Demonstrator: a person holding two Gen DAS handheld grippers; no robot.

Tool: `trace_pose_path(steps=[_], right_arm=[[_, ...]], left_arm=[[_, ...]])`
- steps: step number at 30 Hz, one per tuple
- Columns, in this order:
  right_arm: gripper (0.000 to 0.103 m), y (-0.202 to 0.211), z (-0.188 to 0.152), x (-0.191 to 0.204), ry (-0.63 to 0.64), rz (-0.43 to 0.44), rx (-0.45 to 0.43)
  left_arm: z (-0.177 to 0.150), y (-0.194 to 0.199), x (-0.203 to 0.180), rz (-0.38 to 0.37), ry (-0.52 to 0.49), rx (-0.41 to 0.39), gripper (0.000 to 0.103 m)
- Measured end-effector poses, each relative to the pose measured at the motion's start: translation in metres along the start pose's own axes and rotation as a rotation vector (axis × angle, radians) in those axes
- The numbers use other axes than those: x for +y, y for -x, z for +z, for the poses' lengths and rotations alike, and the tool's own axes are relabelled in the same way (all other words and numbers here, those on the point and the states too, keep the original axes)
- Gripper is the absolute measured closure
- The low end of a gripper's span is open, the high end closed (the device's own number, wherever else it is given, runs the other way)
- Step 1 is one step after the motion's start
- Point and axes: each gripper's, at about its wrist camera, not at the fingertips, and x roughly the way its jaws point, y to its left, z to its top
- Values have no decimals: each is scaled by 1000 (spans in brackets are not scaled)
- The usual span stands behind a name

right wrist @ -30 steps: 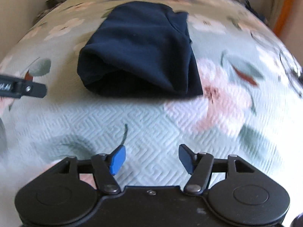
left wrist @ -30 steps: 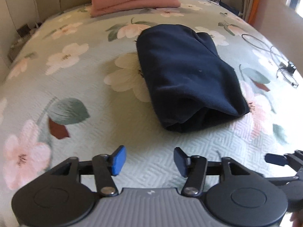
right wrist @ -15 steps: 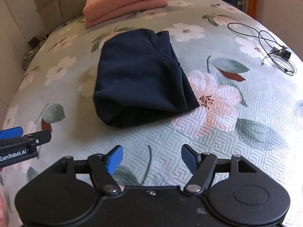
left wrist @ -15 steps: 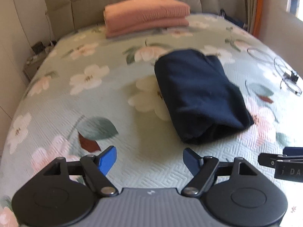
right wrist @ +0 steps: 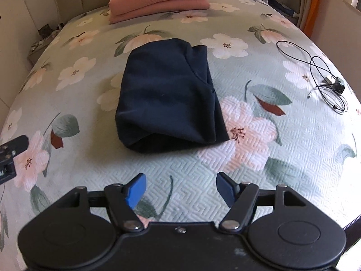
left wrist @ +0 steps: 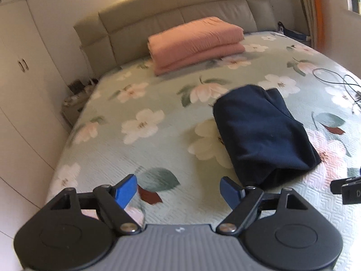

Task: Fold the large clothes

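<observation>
A dark navy garment [left wrist: 261, 133] lies folded into a thick bundle on the floral bedspread [left wrist: 140, 122]; it also shows in the right wrist view [right wrist: 167, 97]. My left gripper [left wrist: 178, 192] is open and empty, held above the bed's near edge, left of the bundle. My right gripper [right wrist: 179, 189] is open and empty, held back from the bundle's near end. The right gripper's tip shows at the right edge of the left wrist view [left wrist: 347, 187]. The left gripper's tip shows at the left edge of the right wrist view [right wrist: 11, 153].
A folded pink blanket [left wrist: 196, 43] lies at the head of the bed by the beige headboard [left wrist: 171, 18]. A black cable with a plug [right wrist: 325, 76] lies on the bed's right side. White wardrobes [left wrist: 22, 85] stand on the left.
Both grippers have pulled back and risen away from the navy bundle, so it looks smaller and more of the bed and headboard shows. The left gripper has opened wider. The bundle has not moved.
</observation>
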Motion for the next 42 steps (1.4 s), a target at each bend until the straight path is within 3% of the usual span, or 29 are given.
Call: trace_pose_path(steps=[4, 9, 12, 14, 18, 20, 26, 32, 37, 42], right_arm=[[20, 11, 16, -7, 5, 15, -31], [19, -3, 46, -33, 11, 55, -117], [17, -38, 73, -55, 29, 78, -155], [17, -72, 93, -70, 30, 120, -135], [17, -136, 121, -95, -34, 216, -91], [17, -166, 130, -105, -67, 257, -67], [17, -219, 139, -128, -153, 434, -48], [16, -254, 142, -137, -153, 537, -12], [0, -278, 141, -139, -142, 582, 27], [0, -298, 137, -148, -217, 677, 52]], left_arm=[[14, 9, -6, 27, -22, -12, 19], [30, -22, -7, -89, 34, 42, 16], [42, -69, -8, -188, 97, 98, 17], [50, -105, -12, -257, 143, 151, 17], [57, -177, -24, -414, 236, 235, 23], [57, -209, -32, -476, 265, 283, 31], [59, -266, -54, -577, 259, 306, 33], [61, -302, -54, -631, 281, 288, 21], [60, -320, -53, -666, 281, 280, 11], [50, -350, -51, -766, 368, 342, 1]])
